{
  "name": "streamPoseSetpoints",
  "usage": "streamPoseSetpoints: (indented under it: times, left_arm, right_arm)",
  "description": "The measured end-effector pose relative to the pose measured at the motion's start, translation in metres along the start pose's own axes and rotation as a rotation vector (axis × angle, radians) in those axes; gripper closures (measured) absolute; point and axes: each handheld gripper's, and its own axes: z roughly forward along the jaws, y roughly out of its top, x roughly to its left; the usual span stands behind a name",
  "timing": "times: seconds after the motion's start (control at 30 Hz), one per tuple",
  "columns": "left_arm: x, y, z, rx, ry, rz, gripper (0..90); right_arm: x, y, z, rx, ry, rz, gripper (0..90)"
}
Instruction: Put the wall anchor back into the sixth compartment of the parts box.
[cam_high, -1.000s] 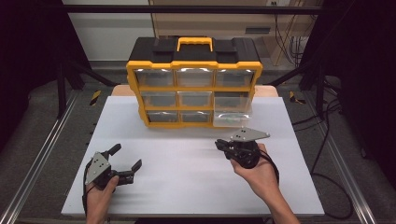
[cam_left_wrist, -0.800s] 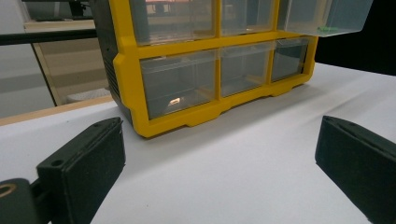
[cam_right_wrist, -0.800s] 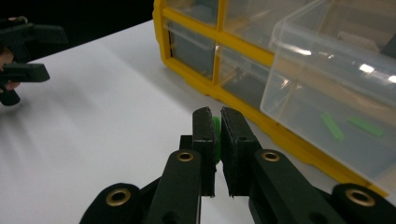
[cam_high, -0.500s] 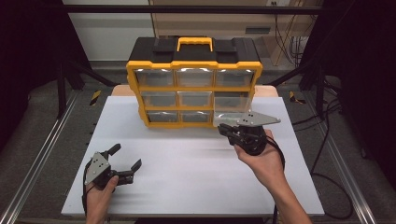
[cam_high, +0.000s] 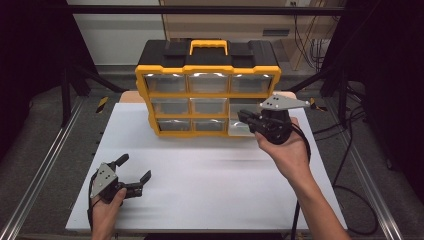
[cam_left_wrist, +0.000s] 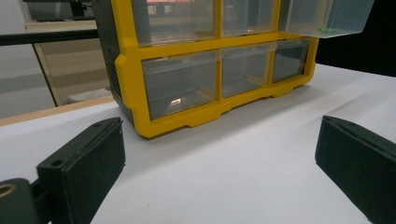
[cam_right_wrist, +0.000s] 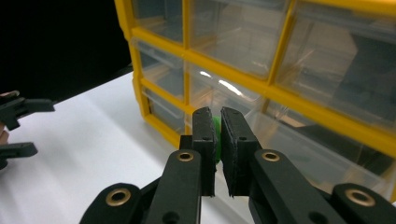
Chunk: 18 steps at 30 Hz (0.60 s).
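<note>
right claw (cam_right_wrist: 217, 140) is pinched shut on a small green piece (cam_right_wrist: 215, 139) above the pulled-out drawer (cam_high: 243, 126), left claw (cam_high: 134, 172) gaping empty near the worktop's (cam_high: 210, 185) front-left corner; placing it is left.

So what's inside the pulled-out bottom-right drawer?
The open drawer shows one small green piece at its front edge. In the high view the right claw covers part of the drawer, so its remaining contents can't be told.

The drawer cabinet (cam_high: 207, 90) is standing at the far edge of the table (cam_high: 210, 195), centred. Its lower right drawer (cam_high: 240, 127) is projecting forward. The left gripper (cam_high: 131, 175) is resting near the front left corner.
</note>
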Motion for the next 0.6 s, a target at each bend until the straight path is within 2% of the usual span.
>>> streamPoseSetpoints:
  times: [0.37,0.6]
  left_arm:
    - [0.001,0.000,0.000,-0.003,0.001,-0.003,1.3]
    - [0.001,0.001,-0.001,-0.007,0.005,0.001,1.3]
  right_arm:
    - [-0.019,0.021,0.007,0.013,-0.048,-0.006,84.6]
    - [-0.029,0.023,0.013,0.029,-0.065,0.000,84.6]
